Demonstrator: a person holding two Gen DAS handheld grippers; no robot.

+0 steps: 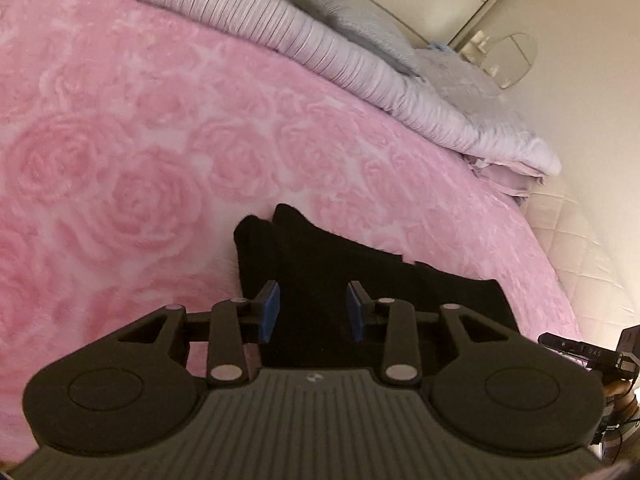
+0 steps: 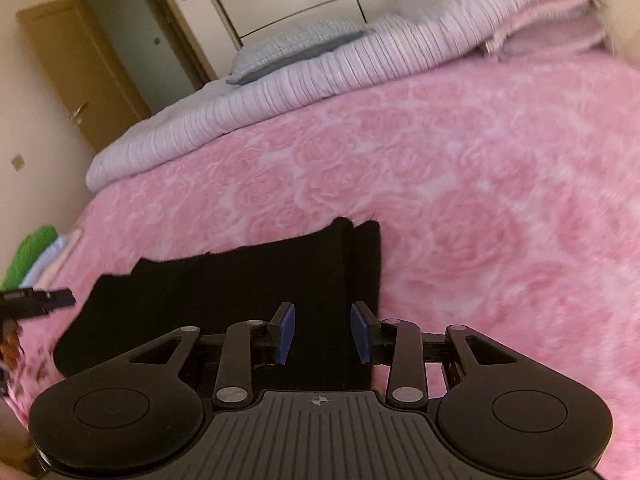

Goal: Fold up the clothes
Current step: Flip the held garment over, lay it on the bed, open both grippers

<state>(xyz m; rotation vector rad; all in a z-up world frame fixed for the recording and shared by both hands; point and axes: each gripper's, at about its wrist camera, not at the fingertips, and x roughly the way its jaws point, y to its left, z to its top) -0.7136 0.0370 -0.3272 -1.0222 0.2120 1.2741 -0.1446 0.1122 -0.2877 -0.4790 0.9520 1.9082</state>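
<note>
Between and beyond the blue pads of both grippers lies one black garment (image 1: 332, 264), spread in a partly folded band on the pink rose-patterned blanket (image 1: 120, 160). Left gripper (image 1: 313, 312): fingers set wide, nothing held, the black cloth showing in the gap between the pads; whether the tips touch it cannot be told. Right gripper (image 2: 323, 334): fingers likewise parted and empty, hovering over the garment's end, whose doubled edge lies just ahead of the right-hand pad.

Risks, as judged from this arrangement: the cloth is uniformly dark, so layer edges are hard to distinguish, and a pinch may take only the top layer or gather the blanket's pile with it. A grasp closed at unequal depths by the two grippers would likely skew the fold. Lifting one end faster could drag the stacked layers apart.

Count: one black garment; two grippers, four blue pads; one blanket; one ribbed lilac duvet (image 2: 320, 80) beyond the fingers; one grey pillow (image 2: 288, 46) upon it; one small pile of folded items, green uppermost (image 2: 28, 254), left of the right gripper's fingers.
</note>
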